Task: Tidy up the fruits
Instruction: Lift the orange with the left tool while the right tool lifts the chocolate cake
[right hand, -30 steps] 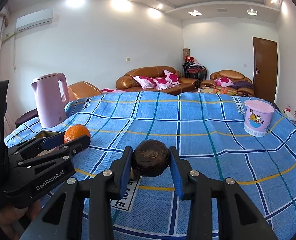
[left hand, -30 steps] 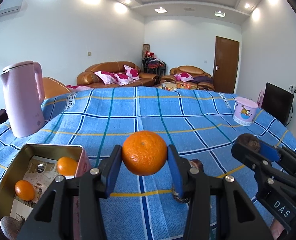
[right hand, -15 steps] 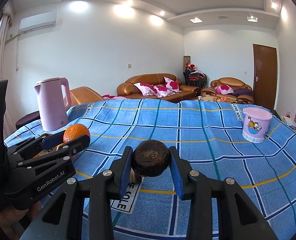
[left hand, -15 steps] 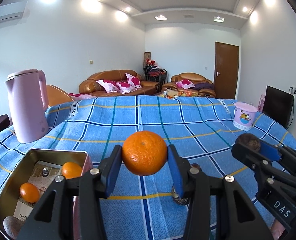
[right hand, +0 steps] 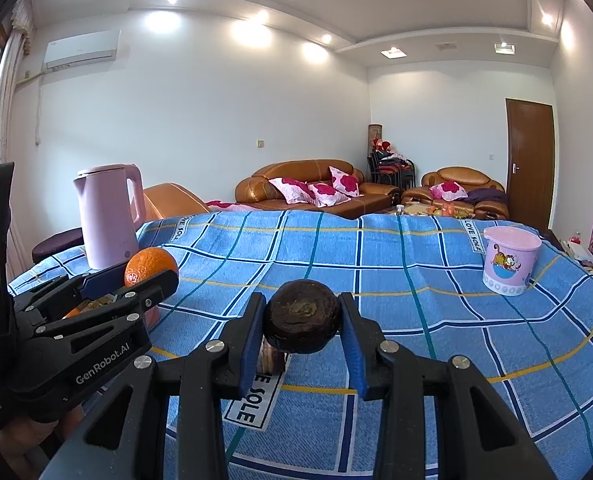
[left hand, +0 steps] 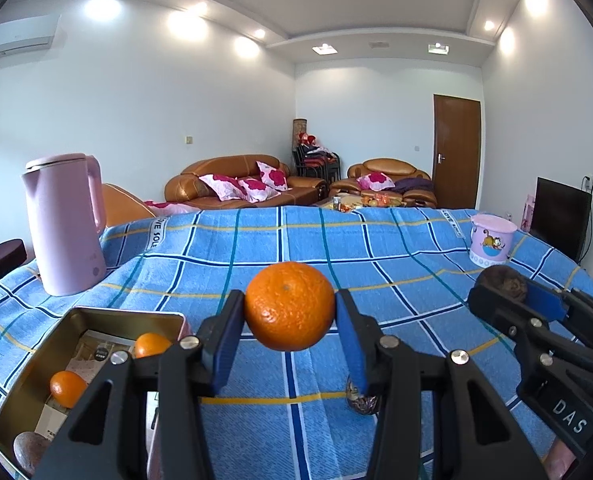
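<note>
My left gripper (left hand: 289,312) is shut on an orange (left hand: 289,306) and holds it above the blue checked cloth. My right gripper (right hand: 302,322) is shut on a dark brown round fruit (right hand: 302,322), also held above the cloth. A gold tin box (left hand: 28,376) lies at the lower left of the left wrist view with two small oranges (left hand: 67,388) and a brownish fruit (left hand: 30,450) in it. Another dark fruit (left hand: 362,400) lies on the cloth under the left gripper, partly hidden. The right gripper shows at the right of the left wrist view (left hand: 504,286).
A pink kettle (left hand: 66,224) stands at the left rear of the table (left hand: 376,248). A small pink lidded bucket (left hand: 492,240) stands at the right rear. The left gripper appears at the left of the right wrist view (right hand: 148,272). Sofas, a door and a TV lie beyond.
Both grippers have risen and tilted up a little with their fruits still held; more ceiling shows and the table sits lower in both views.
</note>
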